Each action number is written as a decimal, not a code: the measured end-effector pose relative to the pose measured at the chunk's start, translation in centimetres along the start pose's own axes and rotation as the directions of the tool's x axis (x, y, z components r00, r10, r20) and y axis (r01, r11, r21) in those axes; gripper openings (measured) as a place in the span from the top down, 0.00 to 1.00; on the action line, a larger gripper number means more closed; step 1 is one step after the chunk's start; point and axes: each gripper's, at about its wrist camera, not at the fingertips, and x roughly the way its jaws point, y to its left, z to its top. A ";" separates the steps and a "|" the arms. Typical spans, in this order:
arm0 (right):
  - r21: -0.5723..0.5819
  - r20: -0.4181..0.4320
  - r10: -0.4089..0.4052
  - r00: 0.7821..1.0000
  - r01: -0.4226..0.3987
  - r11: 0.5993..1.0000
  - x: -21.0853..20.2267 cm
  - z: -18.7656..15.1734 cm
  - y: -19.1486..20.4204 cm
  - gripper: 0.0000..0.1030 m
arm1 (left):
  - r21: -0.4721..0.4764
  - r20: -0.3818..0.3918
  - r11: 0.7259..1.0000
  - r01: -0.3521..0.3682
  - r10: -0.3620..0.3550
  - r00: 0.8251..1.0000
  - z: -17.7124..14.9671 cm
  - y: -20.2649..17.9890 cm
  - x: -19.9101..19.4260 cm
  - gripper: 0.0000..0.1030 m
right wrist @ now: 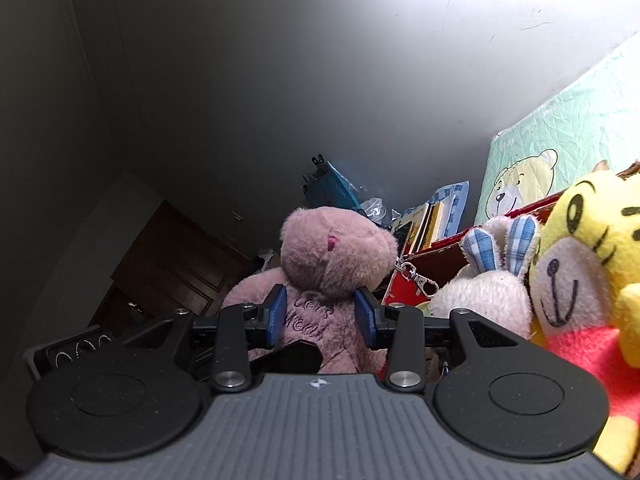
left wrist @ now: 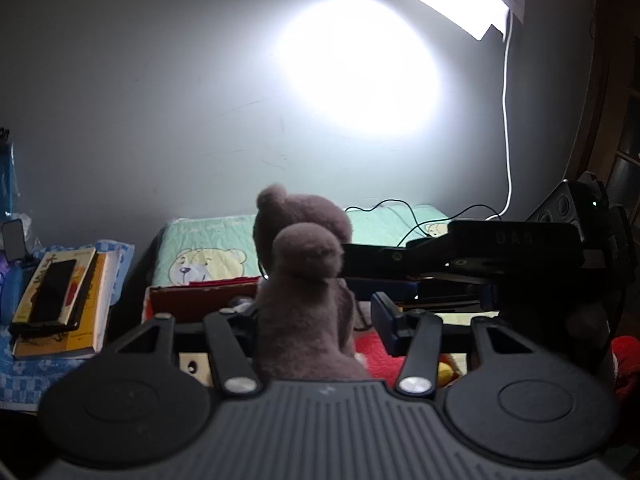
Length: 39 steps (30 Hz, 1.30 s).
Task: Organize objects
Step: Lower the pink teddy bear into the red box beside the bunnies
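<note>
Fuzzy plush bear [right wrist: 332,256] (matt), quilted cloth pillow [left wrist: 208,240]

This is a bedroom in a home: a bear-print quilt [left wrist: 208,248], stacked books [left wrist: 60,304], soft toys [right wrist: 580,264] and a wooden door [right wrist: 176,264].

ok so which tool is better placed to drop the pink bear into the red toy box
Right, probably. The right tool has both blue pads squeezing the pink bear at its torso, and the red box sits right beside it. The left tool also has the bear, but one pad is hidden behind it.
</note>
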 end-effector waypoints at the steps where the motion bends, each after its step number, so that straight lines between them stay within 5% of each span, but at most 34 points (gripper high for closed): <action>1: -0.005 -0.007 -0.010 1.000 0.010 1.000 0.6 -0.1 0.0 0.60 | -0.007 -0.003 1.000 -0.006 0.006 1.000 -0.1 0.6 0.2 0.49; 7: -0.050 -0.044 -0.102 0.994 0.099 0.994 3.4 -0.6 -0.9 0.60 | -0.072 -0.050 0.997 -0.012 0.009 0.999 -1.6 4.8 3.0 0.49; 25: -0.328 -0.048 -0.347 0.936 0.314 0.891 8.7 -1.3 -1.9 0.74 | -0.080 -0.193 0.994 -0.069 0.052 0.980 -5.4 7.3 9.0 0.48; 30: -0.344 -0.051 -0.364 0.930 0.326 0.881 8.5 -1.6 -1.6 0.74 | -0.077 -0.202 0.994 -0.073 0.056 0.978 -5.4 7.0 8.6 0.45; 35: -0.380 -0.031 -0.426 0.904 0.383 0.842 8.0 -2.2 -1.4 0.86 | -0.063 -0.215 0.991 -0.119 0.103 0.971 -5.3 6.4 7.1 0.39; 39: -0.300 -0.004 -0.393 0.919 0.374 0.878 7.1 -2.0 -1.4 0.85 | -0.063 -0.200 0.985 -0.161 0.146 0.969 -5.1 6.4 5.4 0.36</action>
